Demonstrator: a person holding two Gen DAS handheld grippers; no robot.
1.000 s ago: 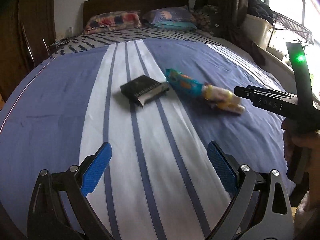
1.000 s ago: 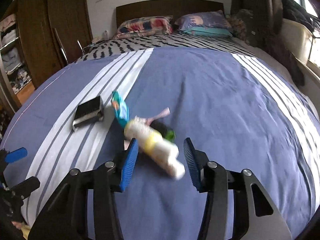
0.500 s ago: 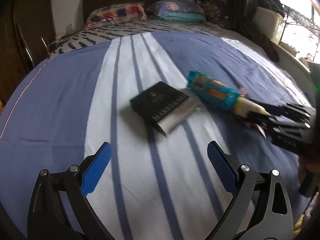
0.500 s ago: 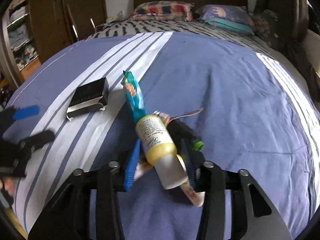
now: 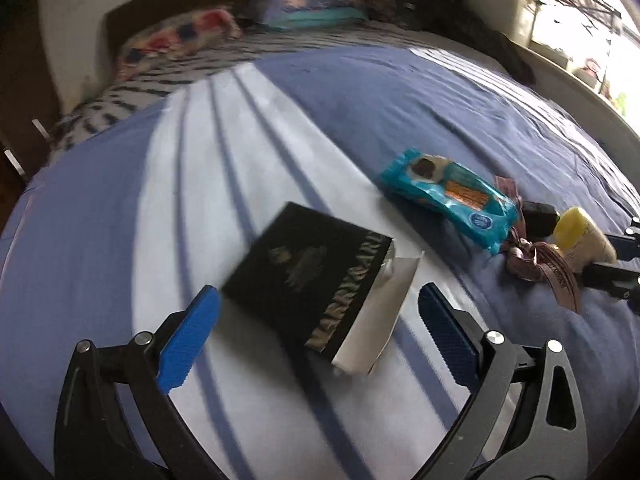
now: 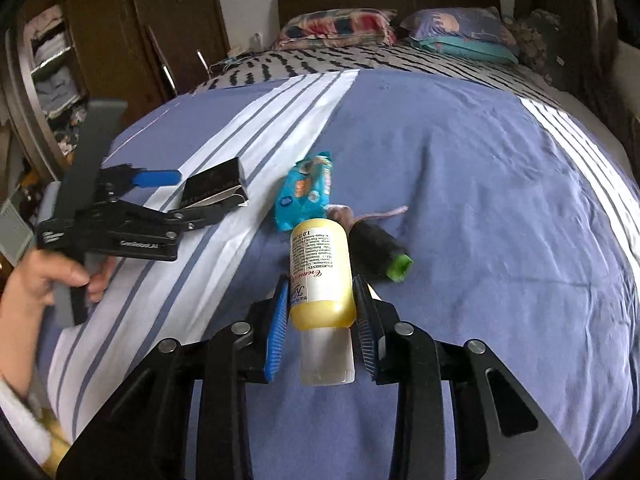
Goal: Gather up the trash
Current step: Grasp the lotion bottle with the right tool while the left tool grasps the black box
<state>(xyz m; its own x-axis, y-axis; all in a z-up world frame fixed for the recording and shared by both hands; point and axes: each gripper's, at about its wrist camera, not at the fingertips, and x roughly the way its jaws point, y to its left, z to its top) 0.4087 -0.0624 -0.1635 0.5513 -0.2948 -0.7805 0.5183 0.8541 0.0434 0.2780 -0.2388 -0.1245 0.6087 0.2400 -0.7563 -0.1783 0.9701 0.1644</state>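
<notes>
Yellow plastic bottle [image 6: 322,276], cylindrical, clear-capped

- Black box [image 5: 308,276]: gold side lettering, blurred; reads roughly "MARVARI", uncertain.
- Yellow bottle [image 6: 321,276]: label seen upside down; "1.0 fl. oz" partly legible, script brand name and small print unreadable.
- Left gripper [image 6: 188,196] body: white "GenRobot.AI".
- Teal wrapper [image 5: 448,196]: round blue logo, print illegible.
- Ribbon [image 5: 552,272]: print too small.
</notes>
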